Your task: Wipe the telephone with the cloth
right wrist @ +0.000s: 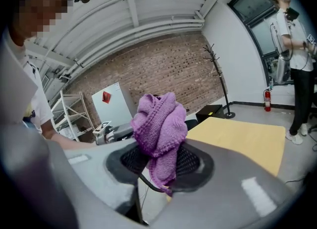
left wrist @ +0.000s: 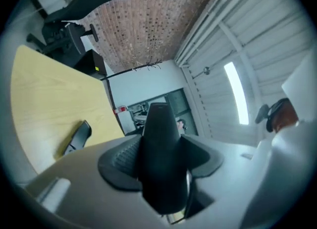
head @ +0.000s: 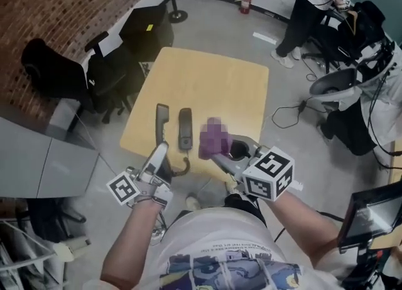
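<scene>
Over the near edge of the table (head: 220, 85), you had both tools raised with the telephone between them. The far half of the table and its right side were bare, so you had open room to swing out toward the far and right edges.

The base (head: 185, 129) lay close to the near edge, its long axis running from the near edge toward the far one. Just left of it and parallel to it ran the handset (head: 161, 119). I judge it was lifted rather than lying flat, because your left gripper (head: 161, 155) was clamped on its near end. The jaws stood partly closed around the black body, and the handset pointed away from you along the gripper's own line. The cord (head: 183, 168) looped from the base past the near edge toward that gripper.

Your right gripper (head: 218, 154) pinched the bunched purple cloth (head: 210, 144), which stood just right of the base. The handset therefore lay to the cloth's left, with the base between them. Your right hand was the one that had to cross, and a stroke along the handset's length looked like the natural wipe. The base and the cord sat under that crossing and could have snagged the cloth.
</scene>
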`<state>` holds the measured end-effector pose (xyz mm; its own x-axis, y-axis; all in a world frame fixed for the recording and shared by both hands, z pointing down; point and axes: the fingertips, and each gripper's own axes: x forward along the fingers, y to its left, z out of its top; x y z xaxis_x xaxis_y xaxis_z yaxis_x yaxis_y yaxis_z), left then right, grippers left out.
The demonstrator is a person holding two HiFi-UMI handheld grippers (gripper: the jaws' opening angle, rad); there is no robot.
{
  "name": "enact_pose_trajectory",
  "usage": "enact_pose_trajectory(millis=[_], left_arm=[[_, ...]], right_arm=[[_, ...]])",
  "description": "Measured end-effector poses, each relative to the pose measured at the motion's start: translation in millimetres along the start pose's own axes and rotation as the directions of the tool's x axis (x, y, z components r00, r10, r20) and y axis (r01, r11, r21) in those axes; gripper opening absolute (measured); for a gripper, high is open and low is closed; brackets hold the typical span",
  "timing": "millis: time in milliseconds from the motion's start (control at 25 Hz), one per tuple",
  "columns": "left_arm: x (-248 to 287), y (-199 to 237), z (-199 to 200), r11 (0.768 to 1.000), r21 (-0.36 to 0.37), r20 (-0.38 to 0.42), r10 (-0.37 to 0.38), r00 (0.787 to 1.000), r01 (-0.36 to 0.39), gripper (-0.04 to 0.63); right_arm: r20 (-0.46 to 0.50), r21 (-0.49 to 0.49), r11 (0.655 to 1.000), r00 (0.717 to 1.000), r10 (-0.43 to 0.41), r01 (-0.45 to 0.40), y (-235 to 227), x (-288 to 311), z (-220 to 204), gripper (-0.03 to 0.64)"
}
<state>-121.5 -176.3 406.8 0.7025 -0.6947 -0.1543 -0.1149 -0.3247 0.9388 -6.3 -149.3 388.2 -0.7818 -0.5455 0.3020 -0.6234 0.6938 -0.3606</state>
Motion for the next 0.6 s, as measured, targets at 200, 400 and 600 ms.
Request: enact_pose_trajectory(millis=[200,400,600], left_arm=[[-1,40,-6,0.950,0.179,-0.020,0.263,0.964,-0.256,0.255],[-1,73,-14,0.850,0.323,-0.008,0.443,0.896,-0.417,0.255],[7,96,-18,0.746,0.417,0.010,0.568,0.823,-0.520,0.255]], right_arm=[[-0.018,0.035,0.999,0.999,-0.032,0.032,-35,-15,-6,0.121],[-0.038,0.062,0.998,0.999,-0.007,0.009,-51,-28,-16,0.121],[-0.061,0.087,0.996,0.998,0.015,-0.009,-67,-37,-25,0.121]])
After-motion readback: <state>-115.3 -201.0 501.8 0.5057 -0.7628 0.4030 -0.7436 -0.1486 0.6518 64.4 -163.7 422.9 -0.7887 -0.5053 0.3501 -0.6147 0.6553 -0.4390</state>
